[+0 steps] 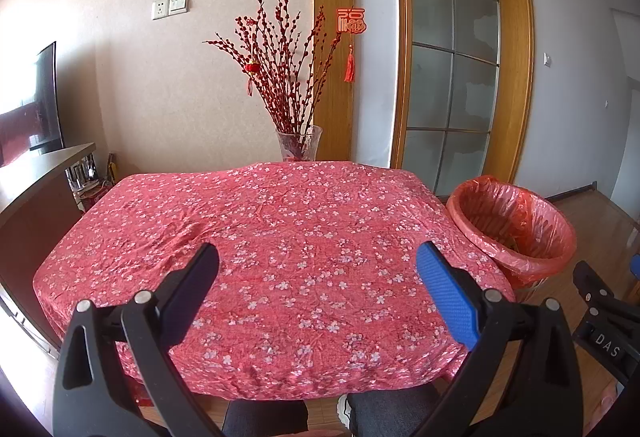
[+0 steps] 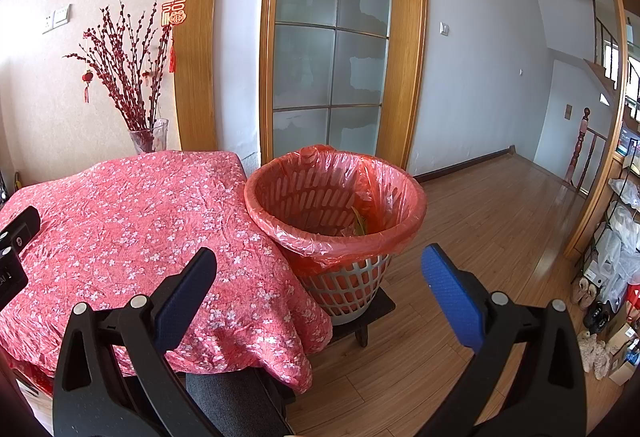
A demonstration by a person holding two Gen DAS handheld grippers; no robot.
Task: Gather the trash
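A white slatted waste basket (image 2: pixel 344 285) lined with an orange-red bag stands on a small dark stool to the right of the table; the same waste basket (image 1: pixel 516 225) shows at the right of the left wrist view. Something green-yellow (image 2: pixel 360 225) lies inside it. The table's pink floral cloth (image 1: pixel 272 245) is bare of trash in both views. My left gripper (image 1: pixel 318 265) hangs open above the table's near half. My right gripper (image 2: pixel 320 269) is open too, just short of the basket's near wall, with nothing between its fingers.
A glass vase (image 1: pixel 299 143) of red branches stands at the table's far edge. A dark cabinet (image 1: pixel 36 205) flanks the table's left side. A person's dark-trousered knees (image 1: pixel 320 417) sit below the near edge. Shelves, bags and shoes (image 2: pixel 612 277) crowd the far right; wooden floor (image 2: pixel 500 217) lies beyond the basket.
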